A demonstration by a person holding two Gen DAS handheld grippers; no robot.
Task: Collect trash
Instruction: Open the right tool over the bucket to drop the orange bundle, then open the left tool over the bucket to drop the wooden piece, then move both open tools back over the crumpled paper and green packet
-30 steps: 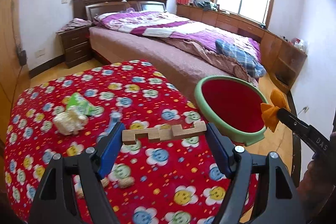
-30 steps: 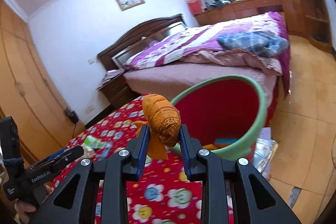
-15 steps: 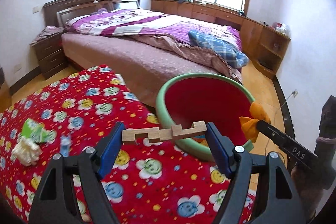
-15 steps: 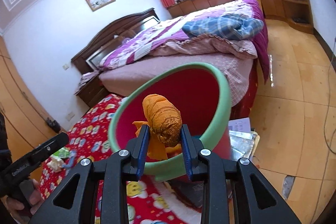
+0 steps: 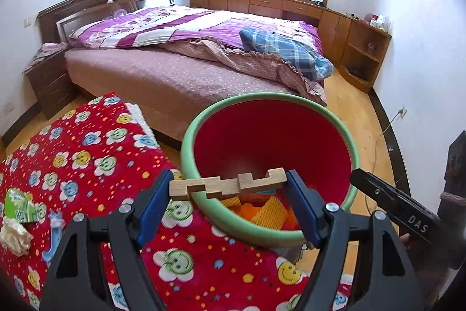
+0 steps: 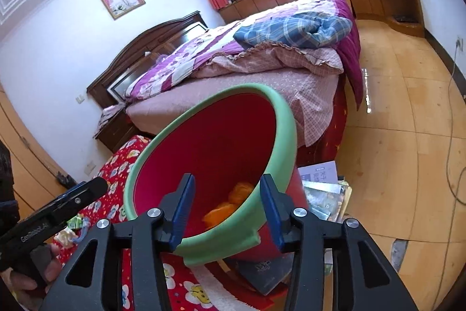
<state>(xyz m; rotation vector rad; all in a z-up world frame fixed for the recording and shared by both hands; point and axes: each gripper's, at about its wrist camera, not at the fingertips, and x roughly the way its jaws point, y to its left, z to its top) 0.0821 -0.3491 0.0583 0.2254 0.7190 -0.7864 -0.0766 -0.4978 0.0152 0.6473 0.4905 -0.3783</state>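
Two grippers work over one room, and I start with the biggest thing in it, the bed [image 5: 186, 72] behind everything, then the table under its red flowered cloth [image 5: 87, 159] to my left. Just beside the table's edge stands the red bin with the green rim [image 5: 271, 101], its mouth tipped toward me, orange scraps [image 5: 268, 213] already lying at its bottom. My left gripper [image 5: 228, 188] pinches a notched wooden piece [image 5: 227, 186] by its two ends, the long axis running crosswise from finger to finger, level. The piece hangs straight above the bin's near rim, half over the cloth and half over the opening, so the bin's hollow lies just ahead and below; I judge a short push forward should come before the fingers part, or the left end may catch the rim. My right gripper [image 6: 227, 209] is spread wide and holds nothing, poised above the bin's near edge, with an orange wad [image 6: 241, 191] visible inside the bin between its fingers. The left is the one carrying the load. Smaller litter waits on the cloth: a green packet [image 5: 19, 209], a pale crumpled wad [image 5: 14, 235] and a blue scrap [image 5: 54, 235].
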